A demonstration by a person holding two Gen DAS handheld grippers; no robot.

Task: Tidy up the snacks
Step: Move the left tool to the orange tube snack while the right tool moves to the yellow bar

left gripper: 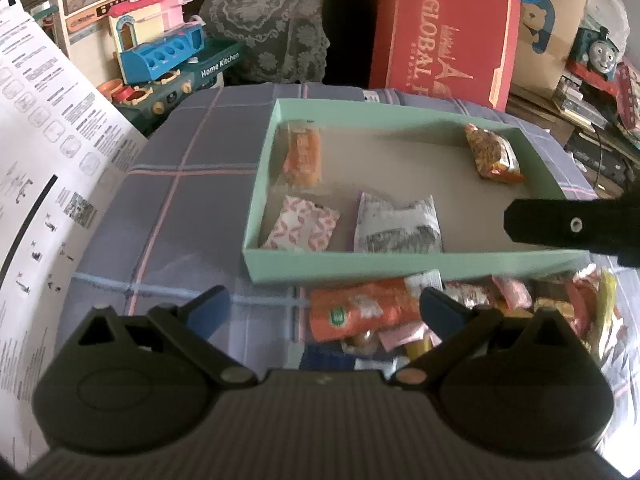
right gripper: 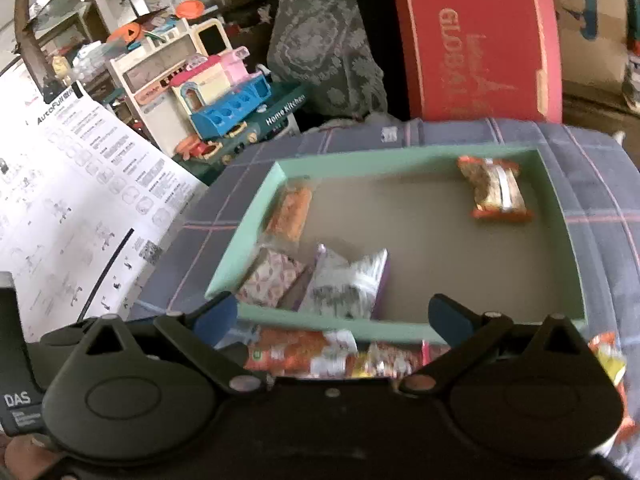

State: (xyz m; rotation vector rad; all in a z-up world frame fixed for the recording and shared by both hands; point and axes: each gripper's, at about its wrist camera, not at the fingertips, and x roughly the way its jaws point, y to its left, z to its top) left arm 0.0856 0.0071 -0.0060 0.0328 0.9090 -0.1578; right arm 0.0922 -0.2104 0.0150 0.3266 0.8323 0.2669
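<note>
snacks (left gripper: 384,316) lie heaped under the open left tool (left gripper: 324,304).

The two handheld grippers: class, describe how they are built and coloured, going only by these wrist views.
Each gripper, left and right, has a black ribbed body, two rounded black side housings with triangular cut-outs, and black linkage arms on silver and copper-coloured pivot pins. The fingertips carry blue pads. A white "DAS" marking shows at the right view's lower left. No cables or sleeves are visible.
</note>
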